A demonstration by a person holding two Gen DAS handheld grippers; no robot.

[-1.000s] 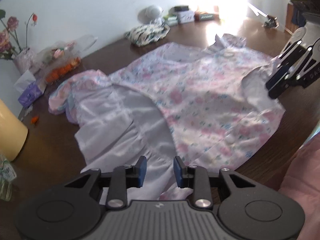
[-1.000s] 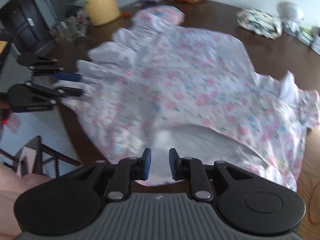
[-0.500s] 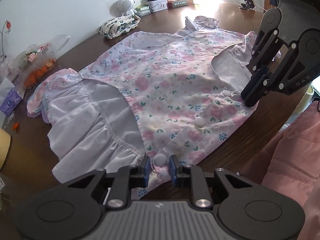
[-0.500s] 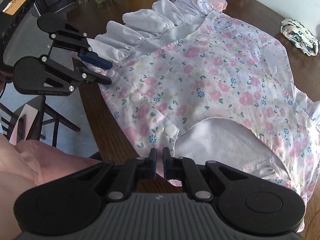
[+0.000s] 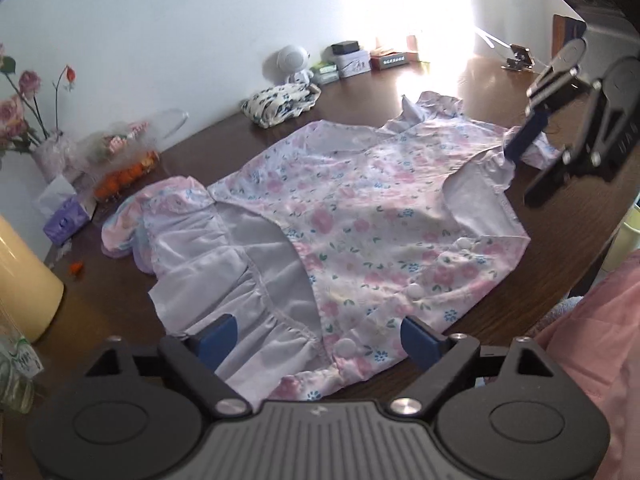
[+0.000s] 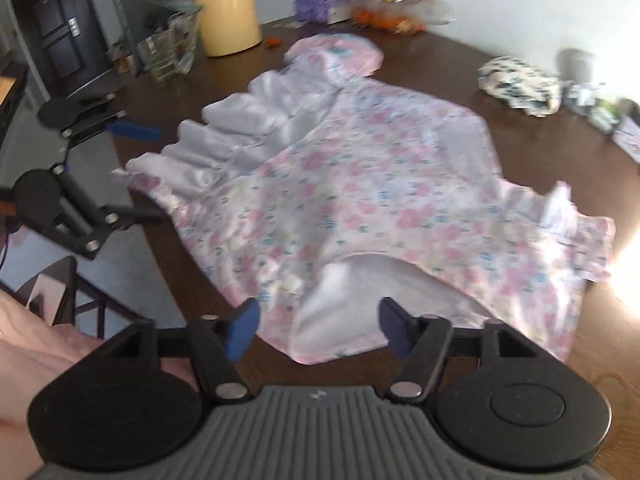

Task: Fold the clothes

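Observation:
A pink floral child's garment (image 5: 352,216) with white ruffled lining lies spread on the dark wooden table (image 5: 120,304). My left gripper (image 5: 316,334) is open, its blue pads straddling the garment's near hem with nothing held. My right gripper (image 6: 316,330) is open over the near edge of the same garment (image 6: 360,184), empty. The right gripper also shows in the left wrist view (image 5: 532,160) at the garment's far right corner. The left gripper shows in the right wrist view (image 6: 136,172) at the ruffled hem.
A yellow jar (image 6: 226,4), a glass (image 6: 172,48), flowers (image 5: 20,112), a bag of oranges (image 5: 124,172), a tissue pack (image 5: 66,220) and a patterned cloth bundle (image 5: 280,102) stand along the table's edges. Small boxes (image 5: 352,60) line the wall. A chair (image 6: 60,292) stands by the table.
Both grippers were shut on the garment's near edge half a second ago; both have opened, let the cloth go and drawn back a little. The garment lies flat.

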